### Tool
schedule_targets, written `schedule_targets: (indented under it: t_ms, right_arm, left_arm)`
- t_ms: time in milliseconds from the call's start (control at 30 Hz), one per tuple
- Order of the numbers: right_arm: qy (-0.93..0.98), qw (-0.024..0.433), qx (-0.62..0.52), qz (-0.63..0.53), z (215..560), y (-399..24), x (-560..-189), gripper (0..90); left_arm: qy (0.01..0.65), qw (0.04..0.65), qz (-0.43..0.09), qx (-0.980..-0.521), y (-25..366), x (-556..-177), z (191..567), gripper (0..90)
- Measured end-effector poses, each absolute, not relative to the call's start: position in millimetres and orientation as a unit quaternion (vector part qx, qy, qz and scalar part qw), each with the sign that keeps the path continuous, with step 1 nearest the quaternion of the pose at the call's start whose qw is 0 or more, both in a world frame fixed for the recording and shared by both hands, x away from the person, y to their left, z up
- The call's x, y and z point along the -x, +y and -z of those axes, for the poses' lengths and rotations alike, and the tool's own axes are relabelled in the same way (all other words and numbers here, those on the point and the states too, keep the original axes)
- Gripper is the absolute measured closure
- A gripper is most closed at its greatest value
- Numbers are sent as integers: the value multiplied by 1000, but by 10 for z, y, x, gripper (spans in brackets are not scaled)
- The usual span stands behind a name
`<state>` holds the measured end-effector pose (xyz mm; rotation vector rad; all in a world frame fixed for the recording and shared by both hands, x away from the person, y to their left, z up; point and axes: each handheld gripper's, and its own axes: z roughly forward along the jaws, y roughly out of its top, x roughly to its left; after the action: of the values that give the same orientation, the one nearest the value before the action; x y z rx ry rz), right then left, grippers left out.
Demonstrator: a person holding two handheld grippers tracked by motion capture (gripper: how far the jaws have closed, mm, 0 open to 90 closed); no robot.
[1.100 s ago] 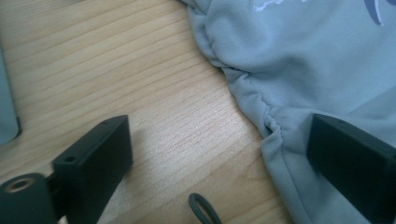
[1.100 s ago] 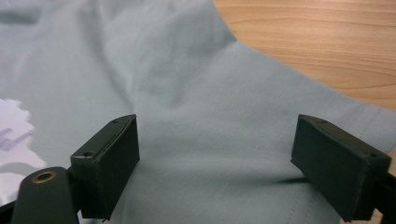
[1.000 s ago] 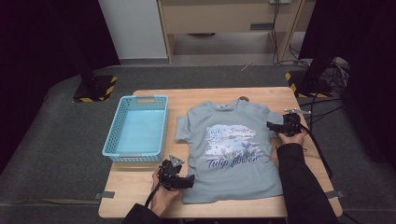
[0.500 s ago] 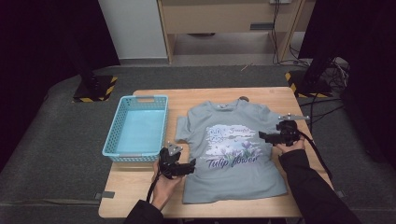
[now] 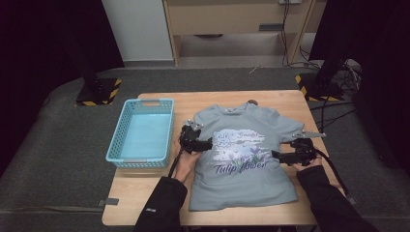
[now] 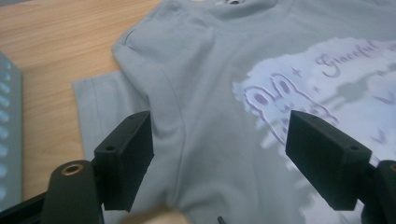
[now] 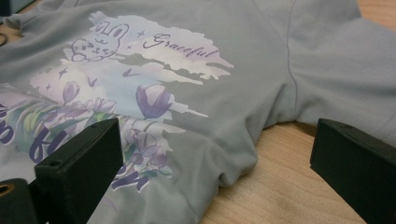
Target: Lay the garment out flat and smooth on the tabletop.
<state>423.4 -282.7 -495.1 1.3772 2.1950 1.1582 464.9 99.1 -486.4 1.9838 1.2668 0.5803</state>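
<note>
High view: a grey T-shirt [image 5: 241,159] lies flat, print side up, in the centre-right of the frame on a wooden table [image 5: 270,99]; a light-blue basket [image 5: 143,133] sits at its left, close beside the shirt's sleeve.
Left gripper: my left gripper [image 5: 205,144] sits at the centre-left of the high view, over the shirt's left edge, pointing right toward the print; my hand [image 5: 186,159] holds it from below.
Left gripper state: jaws spread wide, nothing between them.
Left gripper view: shirt [image 6: 210,93] fills the middle of the frame under my left gripper [image 6: 219,161]; the sleeve seam runs up between the jaws, the pale print lies at the right, bare table at the upper left.
Right gripper: my right gripper [image 5: 279,156] is at the centre-right of the high view, at the shirt's right side seam below the sleeve, pointing left.
Right gripper state: jaws released, wide apart, empty.
Right gripper view: the shirt's bunched side edge [image 7: 233,163] lies between the jaws of my right gripper [image 7: 215,172]; the flower print sits at the left of the frame, bare wood at the lower right.
</note>
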Motion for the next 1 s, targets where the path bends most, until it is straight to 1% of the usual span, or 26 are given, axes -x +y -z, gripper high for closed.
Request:
schedule_targets:
  t_ms: [200,400,567,733,900,1000]
  right_arm:
    - [770,142,-484,-391,5018,-2836,-4273,11]
    - [772,136,-483,-391,5047,-2839,-4280,8]
    - [774,134,-483,-386,5056,-2837,-4294,6]
    - [775,136,-483,-383,5052,-2846,-4303,5]
    - [774,140,-486,-381,5048,-2860,-4321,5]
    - [769,138,-489,-388,5055,-2849,-4360,6]
  left_arm:
    - [507,333,-212,-766,911,-5027,5050,226]
    - [527,310,-203,-765,968,-5211,5182,220]
    - [529,289,-201,-772,1039,-5252,5272,182]
    - [542,284,-209,-763,1161,-5231,5276,153]
    - [569,273,-218,-745,1241,-5164,5252,151]
    - [569,269,-210,-748,1218,-5120,5218,155]
